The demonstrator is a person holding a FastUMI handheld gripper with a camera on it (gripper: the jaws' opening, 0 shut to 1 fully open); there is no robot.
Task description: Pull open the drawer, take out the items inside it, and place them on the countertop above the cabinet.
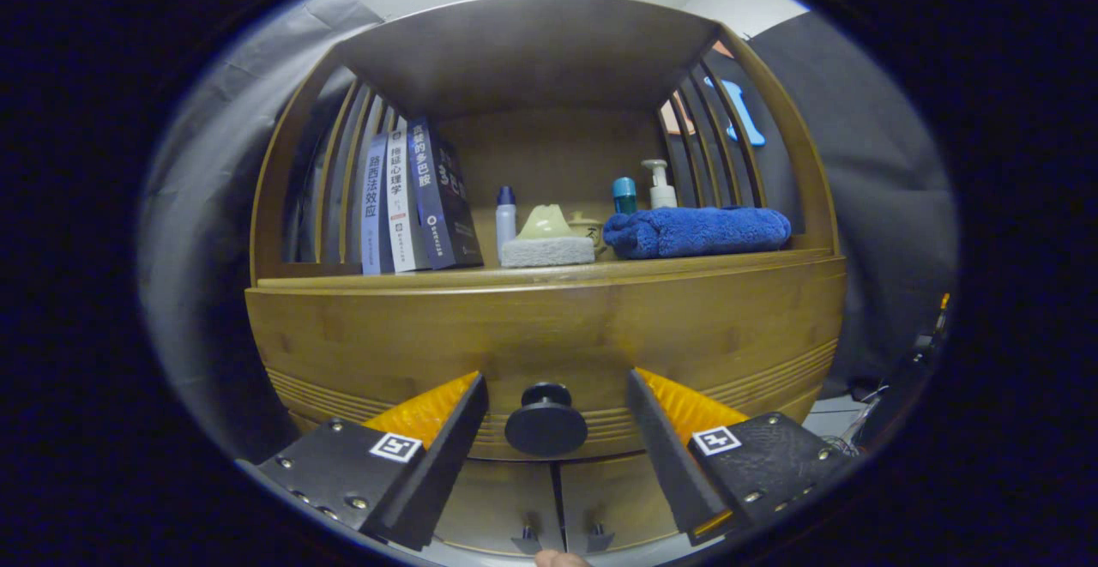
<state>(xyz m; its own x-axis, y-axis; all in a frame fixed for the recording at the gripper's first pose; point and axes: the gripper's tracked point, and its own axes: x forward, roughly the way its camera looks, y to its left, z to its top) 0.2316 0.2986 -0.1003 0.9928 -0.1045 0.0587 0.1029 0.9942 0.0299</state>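
Note:
A bamboo cabinet faces me, its drawer front (549,335) closed. A round black knob (545,420) sticks out from the drawer. My gripper (556,391) is open, one finger on each side of the knob, with gaps to it on both sides. Above the drawer runs the countertop (326,280), a shelf ledge carrying several things. The drawer's contents are hidden behind the closed front.
On the countertop stand three books (412,198), a small bottle (506,217), a sponge with a pale dish (547,241), a folded blue towel (696,231), and a pump bottle (660,185). Two lower cabinet doors (562,507) sit below the drawer. A fingertip (559,558) shows beneath.

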